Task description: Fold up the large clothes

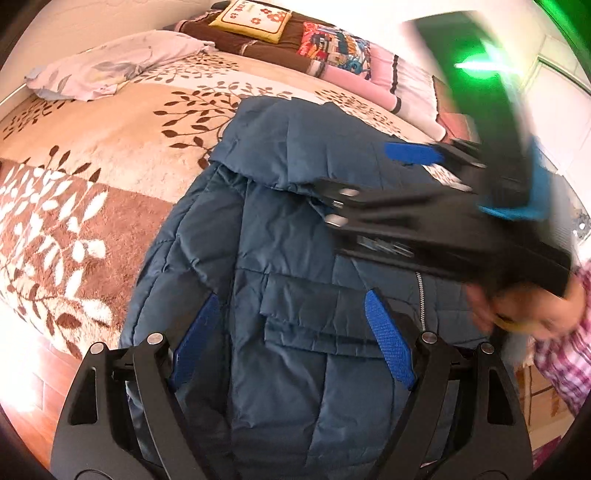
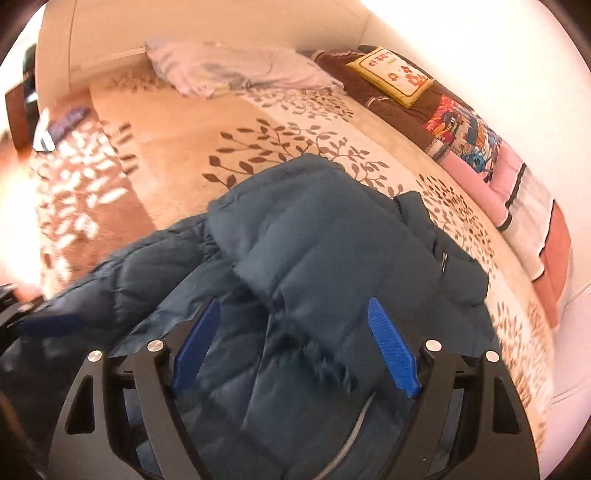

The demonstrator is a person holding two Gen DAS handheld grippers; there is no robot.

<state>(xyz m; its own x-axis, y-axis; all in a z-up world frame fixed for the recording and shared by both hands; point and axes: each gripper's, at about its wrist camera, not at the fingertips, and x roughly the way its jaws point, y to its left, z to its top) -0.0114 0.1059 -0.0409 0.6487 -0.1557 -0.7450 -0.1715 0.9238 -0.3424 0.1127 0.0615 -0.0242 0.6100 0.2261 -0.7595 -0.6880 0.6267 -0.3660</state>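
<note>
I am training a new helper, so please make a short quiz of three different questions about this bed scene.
1. True or false: the blue jacket lies on the leaf-patterned blanket.
2. Which is open: A left gripper only, B right gripper only, C both?
3. Fill in: the yellow cushion bears orange ____.

Key: 1 true; 2 C, nothing clamped; 3 flowers.

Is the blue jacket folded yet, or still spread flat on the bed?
Partly folded: the blue jacket has a quilted section doubled over its body, but it lies rumpled on the bed, not a neat bundle.
</note>
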